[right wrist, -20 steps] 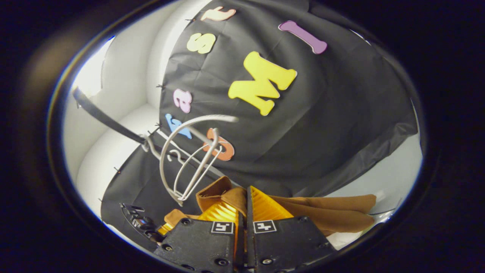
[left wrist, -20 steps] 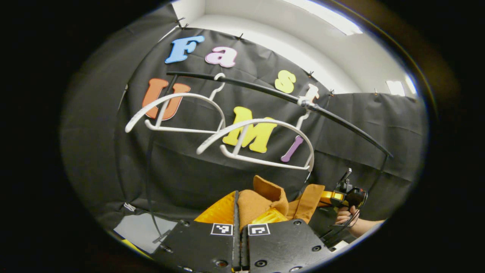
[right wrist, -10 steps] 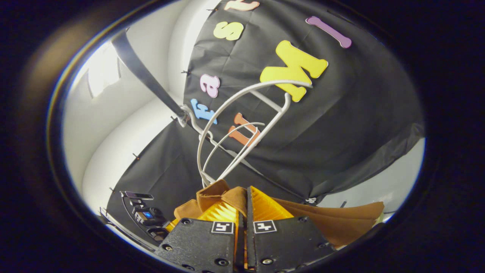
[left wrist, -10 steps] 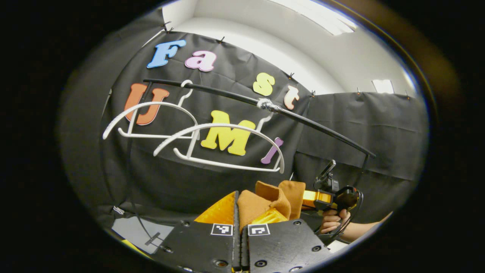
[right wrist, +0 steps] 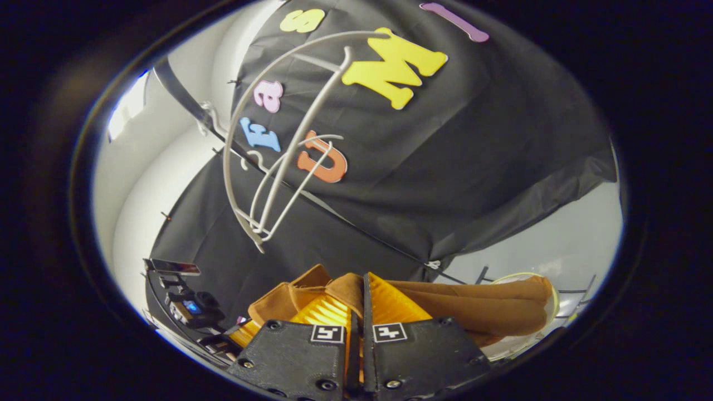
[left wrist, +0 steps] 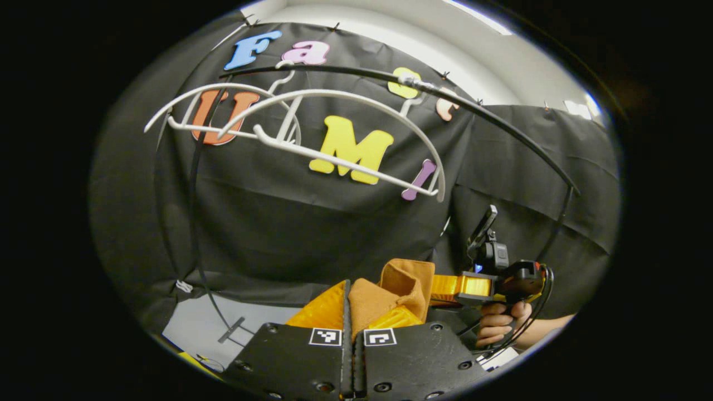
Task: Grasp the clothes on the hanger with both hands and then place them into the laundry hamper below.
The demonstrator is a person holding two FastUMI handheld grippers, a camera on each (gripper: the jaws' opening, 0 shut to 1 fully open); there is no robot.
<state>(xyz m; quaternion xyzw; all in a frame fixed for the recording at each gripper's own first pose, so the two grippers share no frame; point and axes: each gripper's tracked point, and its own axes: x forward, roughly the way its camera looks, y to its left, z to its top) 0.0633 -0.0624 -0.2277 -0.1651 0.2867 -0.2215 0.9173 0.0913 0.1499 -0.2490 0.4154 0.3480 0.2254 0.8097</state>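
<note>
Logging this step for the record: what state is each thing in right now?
Brown garment: off the hangers, pinched at two places.
Left gripper: shut on the garment.
Right gripper: shut on the garment.
White hangers: bare, hooked on the black rail.

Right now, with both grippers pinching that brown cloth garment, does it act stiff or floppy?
Probably floppy: the brown cloth garment folds and bunches between the right gripper fingers and sags sideways. It crumples likewise at the left gripper, so it seems soft. Likely light too, since small pinches carry it below the bare white plastic hangers.
</note>
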